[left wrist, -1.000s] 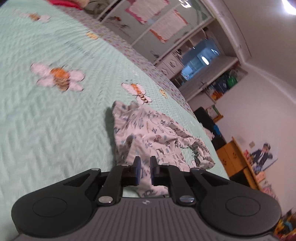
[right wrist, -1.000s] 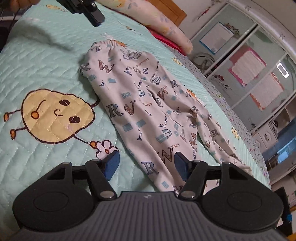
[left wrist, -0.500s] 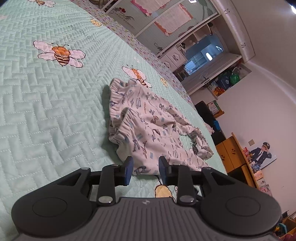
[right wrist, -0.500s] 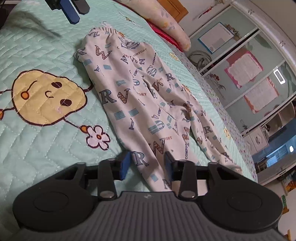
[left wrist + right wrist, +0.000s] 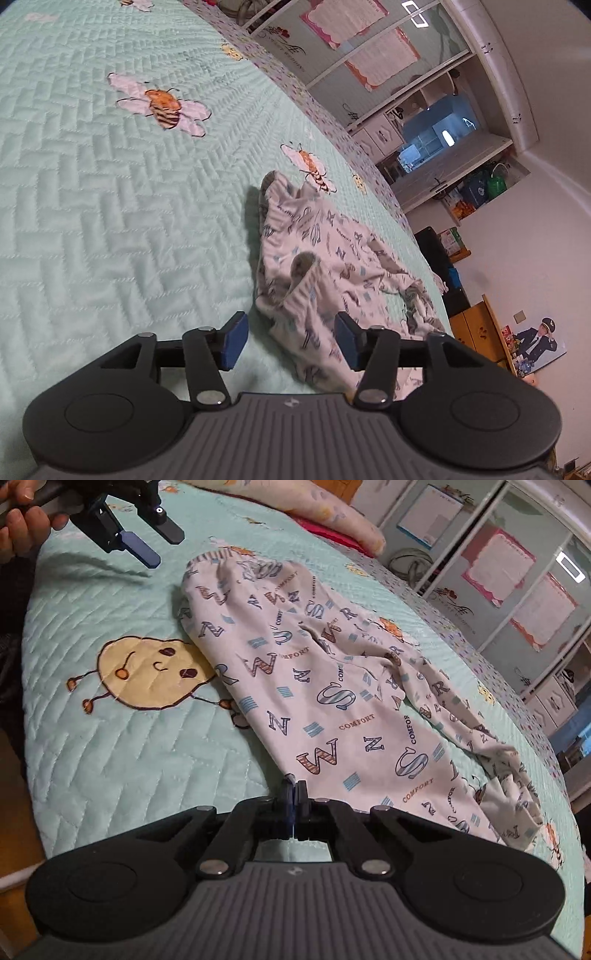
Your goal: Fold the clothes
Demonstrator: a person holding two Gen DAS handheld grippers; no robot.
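White pants printed with letters (image 5: 332, 686) lie spread lengthwise on the mint quilted bed (image 5: 129, 768). My right gripper (image 5: 293, 794) is shut on the near side edge of the pants, and the cloth is drawn up to its tips. In the left wrist view the waistband end of the pants (image 5: 332, 258) lies bunched just ahead of my left gripper (image 5: 291, 339). Its jaws are opening and the blue pads (image 5: 232, 343) press on nothing. The right wrist view shows the left gripper (image 5: 162, 548) hovering just left of the waistband, held by a hand (image 5: 22, 520).
A pillow (image 5: 332, 513) lies at the head of the bed. Beyond the far bed edge stand a wardrobe with mirrored doors (image 5: 517, 572) and a wooden cabinet (image 5: 476, 328). Bare quilt (image 5: 110, 221) stretches left of the pants.
My right gripper went from wide open to shut on the pants' edge. My left gripper opened from nearly shut, and the waistband now lies loose in front of it.
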